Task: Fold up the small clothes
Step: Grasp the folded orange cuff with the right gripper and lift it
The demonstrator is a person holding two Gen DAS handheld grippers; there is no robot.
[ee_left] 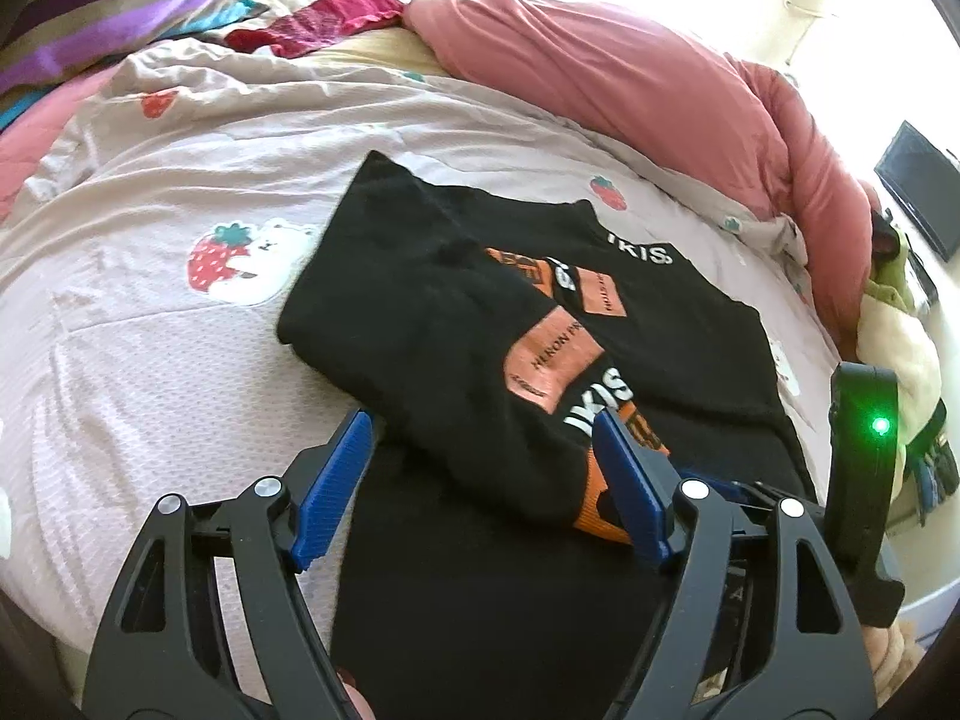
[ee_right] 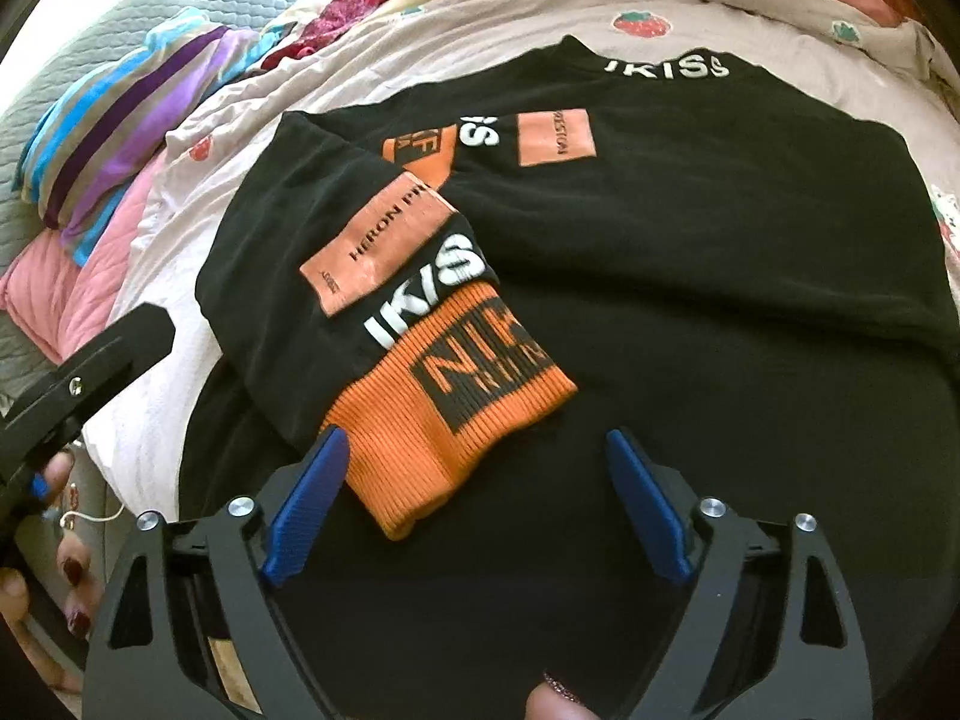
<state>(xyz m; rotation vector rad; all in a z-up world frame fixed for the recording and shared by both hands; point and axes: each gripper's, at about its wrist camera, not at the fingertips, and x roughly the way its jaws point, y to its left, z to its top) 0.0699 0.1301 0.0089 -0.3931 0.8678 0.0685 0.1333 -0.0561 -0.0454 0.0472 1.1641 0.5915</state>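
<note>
- The black top [ee_right: 690, 252] is soft matt cloth with flat orange patches.
- Its orange cuff [ee_right: 444, 420], folded onto the top, is ribbed knit.
- The bedsheet [ee_left: 150, 312] under the top is finely textured, matt cloth.
- The right gripper [ee_right: 477, 501] has ridged blue plastic fingers [ee_right: 306, 504], matt black arms and shiny metal rivets.

A bed [ee_left: 120, 360] with a pale strawberry-print cover carries a black sweater [ee_left: 456, 324] directly ahead of the gripper. Beyond it lies a pink quilt [ee_left: 600, 78], and far left a striped pillow [ee_left: 102, 18].
</note>
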